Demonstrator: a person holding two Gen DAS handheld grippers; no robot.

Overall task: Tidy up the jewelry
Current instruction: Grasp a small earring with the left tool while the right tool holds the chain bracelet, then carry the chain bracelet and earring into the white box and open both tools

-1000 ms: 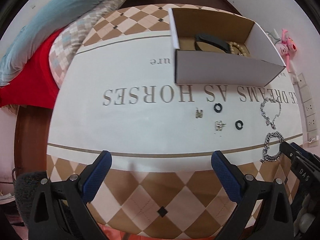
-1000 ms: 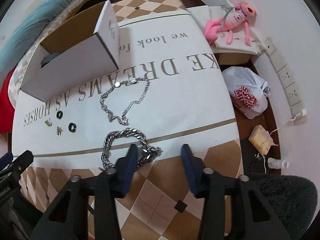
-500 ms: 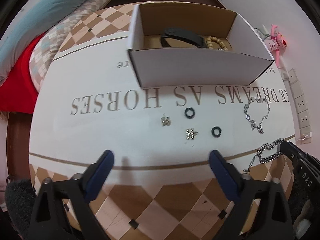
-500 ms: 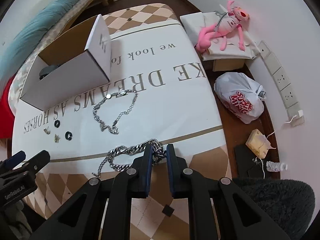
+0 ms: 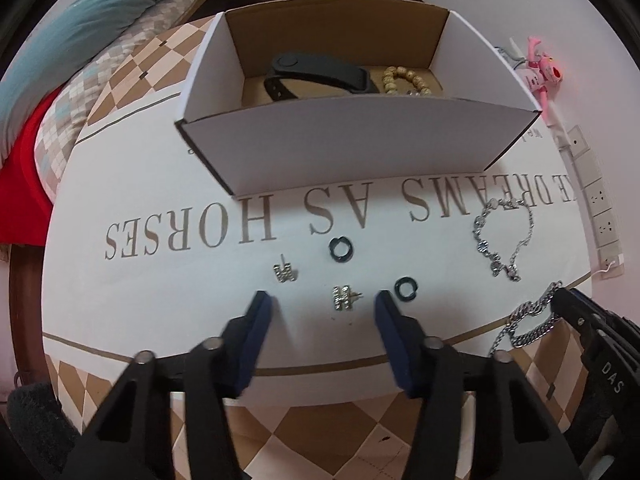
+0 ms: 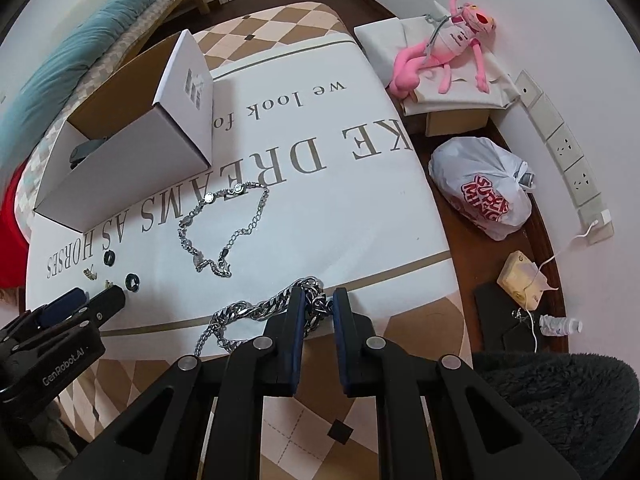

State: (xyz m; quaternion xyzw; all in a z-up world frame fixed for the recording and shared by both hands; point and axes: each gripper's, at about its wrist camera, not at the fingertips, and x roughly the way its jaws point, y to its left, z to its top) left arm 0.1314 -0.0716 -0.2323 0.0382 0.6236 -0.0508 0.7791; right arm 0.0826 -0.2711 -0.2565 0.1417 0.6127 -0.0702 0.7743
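Note:
My right gripper (image 6: 316, 300) is shut on the thick silver chain (image 6: 256, 314), which trails left over the table; the chain also shows in the left wrist view (image 5: 528, 318). My left gripper (image 5: 322, 302) is open, its jaws either side of a small sparkly earring (image 5: 344, 297). A second earring (image 5: 285, 272) and two dark rings (image 5: 340, 249) (image 5: 405, 289) lie just beyond. A thin silver necklace (image 6: 224, 226) lies on the cloth. The white cardboard box (image 5: 352, 140) holds a black band (image 5: 320, 76) and a bead bracelet (image 5: 404, 80).
The table has a white cloth with lettering (image 6: 360, 200) and a checked border. A bed with a teal blanket (image 5: 80, 32) lies far left. On the floor at right are a pink plush toy (image 6: 444, 56), a plastic bag (image 6: 484, 190) and a wall socket strip (image 6: 568, 152).
My left gripper has moved forward to the earrings and its jaws have narrowed around one. My right gripper closed on the thick chain and has lifted part of it.

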